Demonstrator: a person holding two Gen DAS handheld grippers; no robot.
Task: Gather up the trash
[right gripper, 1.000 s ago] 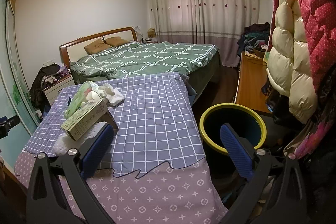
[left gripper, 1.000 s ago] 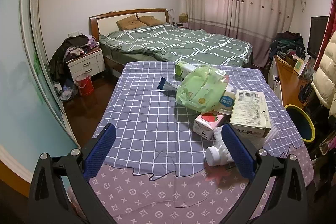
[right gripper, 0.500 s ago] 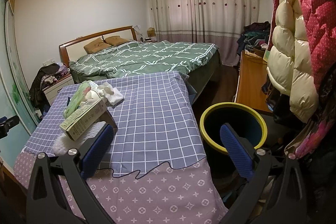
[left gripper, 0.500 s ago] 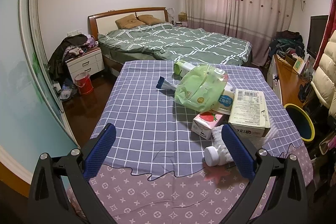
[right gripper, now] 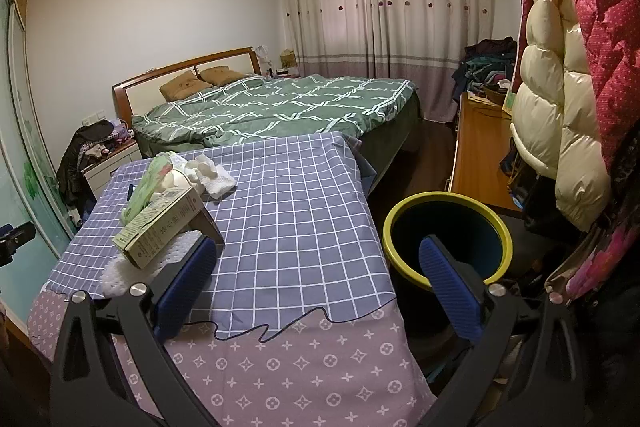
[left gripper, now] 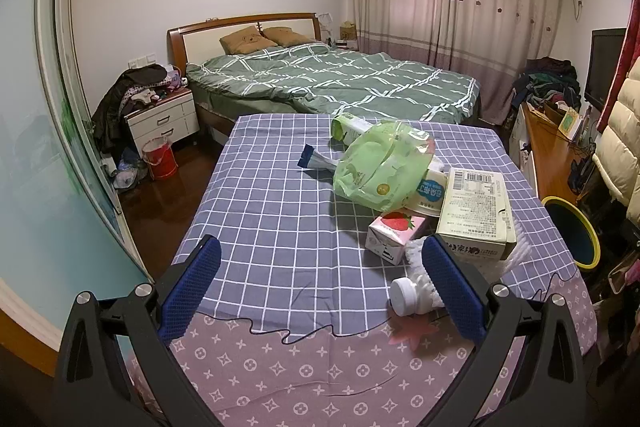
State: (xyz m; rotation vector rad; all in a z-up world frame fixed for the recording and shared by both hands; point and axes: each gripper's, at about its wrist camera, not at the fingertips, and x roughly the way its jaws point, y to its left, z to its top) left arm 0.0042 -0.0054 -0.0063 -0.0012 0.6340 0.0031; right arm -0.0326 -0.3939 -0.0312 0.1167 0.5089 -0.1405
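Left gripper [left gripper: 320,283] has edged slightly forward, perhaps; both jaws apart, empty.

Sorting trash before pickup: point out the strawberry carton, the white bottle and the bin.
strawberry carton [left gripper: 394,233], left wrist view, pink top face.
white bottle [left gripper: 404,295], left wrist view, its round cap.
bin [right gripper: 404,205], right wrist view, yellow rim at the far left.

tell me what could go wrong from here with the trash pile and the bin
The white bottle lies on its side near the table's front edge; a nudge from the left gripper could roll it off. The flat carton leans on other trash, so pulling a neighbour may topple it. The bin stands on the floor off the table's side, so drops might miss.
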